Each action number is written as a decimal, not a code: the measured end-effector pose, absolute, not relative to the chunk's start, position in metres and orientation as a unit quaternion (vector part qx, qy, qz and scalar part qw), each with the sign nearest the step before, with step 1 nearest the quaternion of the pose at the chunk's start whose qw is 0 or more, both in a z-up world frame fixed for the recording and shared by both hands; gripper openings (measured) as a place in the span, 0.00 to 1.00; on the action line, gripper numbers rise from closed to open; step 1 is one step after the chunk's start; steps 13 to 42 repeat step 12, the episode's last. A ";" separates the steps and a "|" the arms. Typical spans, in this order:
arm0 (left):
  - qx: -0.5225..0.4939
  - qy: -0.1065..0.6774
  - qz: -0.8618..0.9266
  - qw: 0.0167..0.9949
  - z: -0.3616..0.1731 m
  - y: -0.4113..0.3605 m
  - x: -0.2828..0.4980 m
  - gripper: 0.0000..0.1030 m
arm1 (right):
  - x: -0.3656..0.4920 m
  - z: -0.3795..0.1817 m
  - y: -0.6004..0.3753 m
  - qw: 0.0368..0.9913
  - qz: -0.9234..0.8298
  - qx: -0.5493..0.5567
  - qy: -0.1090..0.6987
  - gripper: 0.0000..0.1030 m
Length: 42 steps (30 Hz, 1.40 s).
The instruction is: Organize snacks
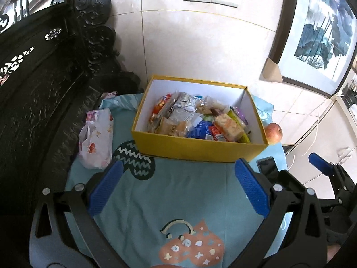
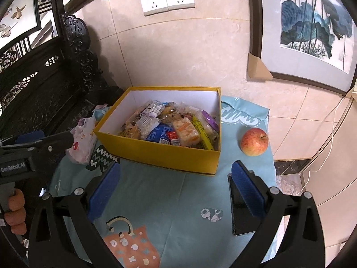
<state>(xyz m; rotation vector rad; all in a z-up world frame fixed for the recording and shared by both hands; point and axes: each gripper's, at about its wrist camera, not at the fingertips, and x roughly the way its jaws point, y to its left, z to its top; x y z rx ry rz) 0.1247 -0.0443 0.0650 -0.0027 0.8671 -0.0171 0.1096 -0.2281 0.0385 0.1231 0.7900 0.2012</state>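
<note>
Both grippers, left (image 1: 178,187) and right (image 2: 176,192), hold jaws apart, empty. Yellow box (image 1: 200,150) of snacks (image 2: 169,125) sits ahead on the table. Right view alone shows the whole apple (image 2: 254,141), phone (image 2: 239,214), and a hand (image 2: 15,212).

The yellow box (image 1: 200,149) near wall hides the lower part of the snack packets (image 1: 196,120); their print is too small to read. Right of the box, the apple (image 1: 274,132) is half hidden in the left view. The phone (image 2: 239,205) lies partly behind 1 finger of the right gripper (image 2: 176,192).
</note>
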 end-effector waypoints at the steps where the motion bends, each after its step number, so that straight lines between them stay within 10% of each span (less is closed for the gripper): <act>1: -0.002 0.422 -0.011 0.907 0.065 -0.044 0.125 0.98 | 0.109 0.039 -0.228 0.916 0.098 0.060 0.384 0.97; 42: 0.001 0.448 -0.014 0.894 0.057 -0.043 0.126 0.98 | 0.104 0.042 -0.224 0.917 0.097 0.054 0.383 0.99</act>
